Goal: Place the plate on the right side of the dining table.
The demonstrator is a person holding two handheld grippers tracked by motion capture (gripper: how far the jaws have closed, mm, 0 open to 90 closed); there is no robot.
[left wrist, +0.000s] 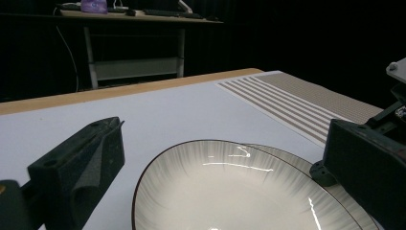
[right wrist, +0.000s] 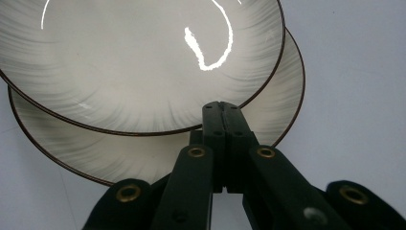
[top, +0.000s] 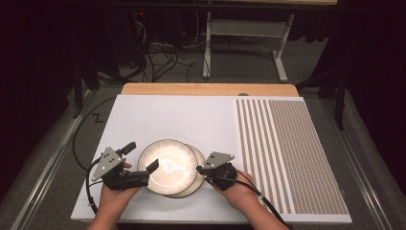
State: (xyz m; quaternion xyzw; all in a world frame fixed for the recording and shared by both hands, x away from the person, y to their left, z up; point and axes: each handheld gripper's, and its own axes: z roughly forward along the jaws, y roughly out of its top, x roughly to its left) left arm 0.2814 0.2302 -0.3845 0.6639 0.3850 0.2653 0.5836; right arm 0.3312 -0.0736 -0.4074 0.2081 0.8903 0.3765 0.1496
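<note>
High view: two plates are seen stacked off-centre near the front edge of the worktop (top: 158, 115), the upper plate (top: 167, 165) shifted left over the lower plate (top: 197, 165). The left tool (top: 140, 162) is held wide open at the upper plate's left rim, one jaw beyond the rim, the other over the plate's near left part. The right tool (top: 201, 169) sits at the stack's right edge, its jaws pressed together; in the right gripper view the tips (right wrist: 223, 109) lie where the upper rim crosses the lower plate, and whether a rim is pinched cannot be told.

The plates are judged glazed ceramic: stiff, fairly heavy, slippery, breakable if dropped. The rim is judged the only place to take hold, with a deep bite advised.

Right of the plates a striped mat (top: 287, 153) lies well apart. Nothing is seen in the way except the opposite tool, just across the plates.
</note>
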